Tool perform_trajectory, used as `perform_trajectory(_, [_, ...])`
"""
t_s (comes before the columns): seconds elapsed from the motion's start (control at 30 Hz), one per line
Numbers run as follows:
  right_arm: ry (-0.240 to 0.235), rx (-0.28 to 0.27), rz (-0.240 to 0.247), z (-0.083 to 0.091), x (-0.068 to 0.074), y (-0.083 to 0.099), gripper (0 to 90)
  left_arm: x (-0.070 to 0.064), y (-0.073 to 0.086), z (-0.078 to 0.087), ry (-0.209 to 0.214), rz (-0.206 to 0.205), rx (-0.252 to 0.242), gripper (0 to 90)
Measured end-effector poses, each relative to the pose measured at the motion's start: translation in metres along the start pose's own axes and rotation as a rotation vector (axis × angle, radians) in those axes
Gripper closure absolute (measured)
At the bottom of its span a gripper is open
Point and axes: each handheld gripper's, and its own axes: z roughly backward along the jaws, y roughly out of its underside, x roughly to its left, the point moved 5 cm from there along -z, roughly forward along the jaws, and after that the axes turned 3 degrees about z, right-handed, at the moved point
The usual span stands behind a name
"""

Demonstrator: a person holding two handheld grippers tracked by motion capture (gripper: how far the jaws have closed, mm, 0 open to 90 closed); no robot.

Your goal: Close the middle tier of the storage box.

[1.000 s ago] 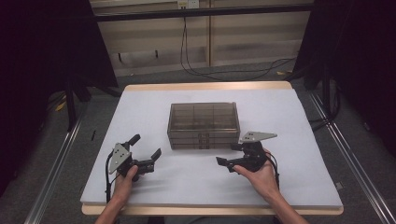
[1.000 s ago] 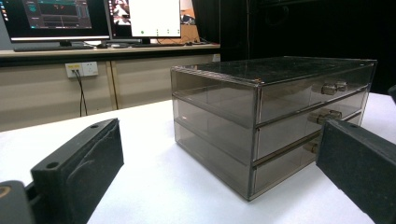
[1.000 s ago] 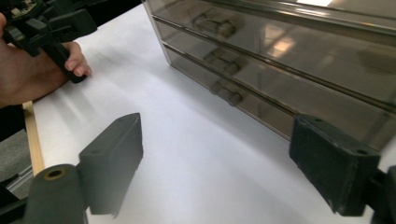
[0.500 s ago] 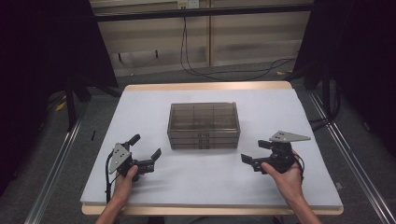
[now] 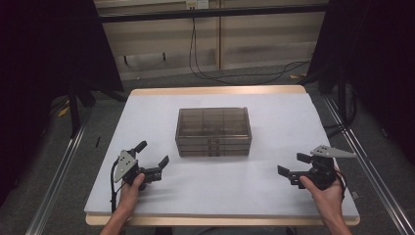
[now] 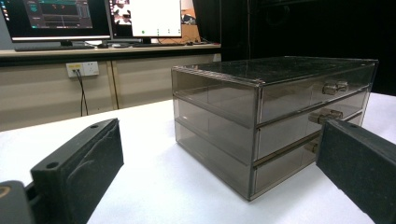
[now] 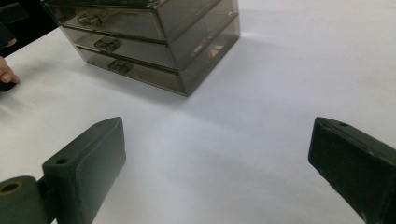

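Note:
A smoky translucent box of three shut drawers stands in the middle of the white table, its small handles facing the near edge. The left gripper view has the drawer box close ahead, and the right gripper view has the drawer box at the upper left. My left gripper sits near the front left, open and empty, its jaws angled toward the box. Near the front right my right gripper is open and empty, well off the box's right corner.
The table's wooden edge runs along the far side. Cables lie on the floor beyond it. Monitors on a desk appear in the left gripper view. Metal rails flank the table.
My right gripper has moved away from the drawer front, rightward and toward the near edge. The left gripper has stayed where it was.

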Motion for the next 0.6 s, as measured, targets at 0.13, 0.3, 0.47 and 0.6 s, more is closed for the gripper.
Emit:
perform_trajectory(0.13, [0.026, -0.012, -0.023, 0.011, -0.011, 0.006, 3.5, 0.000, 0.000, 0.000, 0.000, 0.002, 0.000, 0.8])
perform_trajectory(0.3, [0.074, -0.030, -0.048, 0.020, -0.024, 0.012, 3.5, 0.000, 0.000, 0.000, 0.001, -0.002, 0.000, 0.8])
perform_trajectory(0.47, [0.131, -0.024, -0.031, 0.022, -0.030, 0.019, 3.5, 0.000, 0.000, 0.000, 0.001, 0.003, 0.000, 0.8])
perform_trajectory(0.6, [0.146, -0.037, -0.042, 0.018, -0.034, 0.019, 2.9, 0.000, 0.000, 0.000, 0.002, 0.004, 0.005, 0.9])
